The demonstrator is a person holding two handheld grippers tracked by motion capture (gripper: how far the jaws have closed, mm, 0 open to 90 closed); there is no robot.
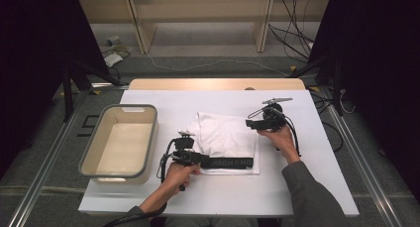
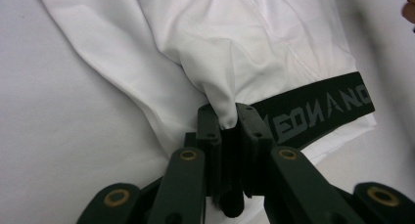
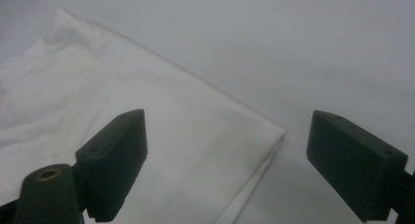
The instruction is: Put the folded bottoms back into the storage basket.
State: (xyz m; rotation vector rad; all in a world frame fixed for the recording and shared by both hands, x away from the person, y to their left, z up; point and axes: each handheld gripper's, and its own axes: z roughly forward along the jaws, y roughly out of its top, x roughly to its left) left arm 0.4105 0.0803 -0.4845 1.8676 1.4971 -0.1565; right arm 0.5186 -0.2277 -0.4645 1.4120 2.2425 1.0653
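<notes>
A white folded garment (image 1: pixel 225 135) with a black lettered waistband (image 1: pixel 232 162) lies in the middle of the white table (image 1: pixel 297 187). My left gripper (image 1: pixel 200 159) sits at the garment's near left corner. In the left gripper view its jaws (image 2: pixel 227 117) are shut on a raised fold of the white cloth (image 2: pixel 220 48), beside the waistband (image 2: pixel 323 109). My right gripper (image 1: pixel 250 123) hovers at the garment's far right corner. Its jaws (image 3: pixel 227 131) stand wide open over that corner of the cloth (image 3: pixel 147 101), with nothing pinched.
A beige rectangular bin (image 1: pixel 130 107) stands hollow at the table's left side. Bare white tabletop lies right of the garment and along the front edge. Beyond the table are wooden shelf legs and cables on the floor.
</notes>
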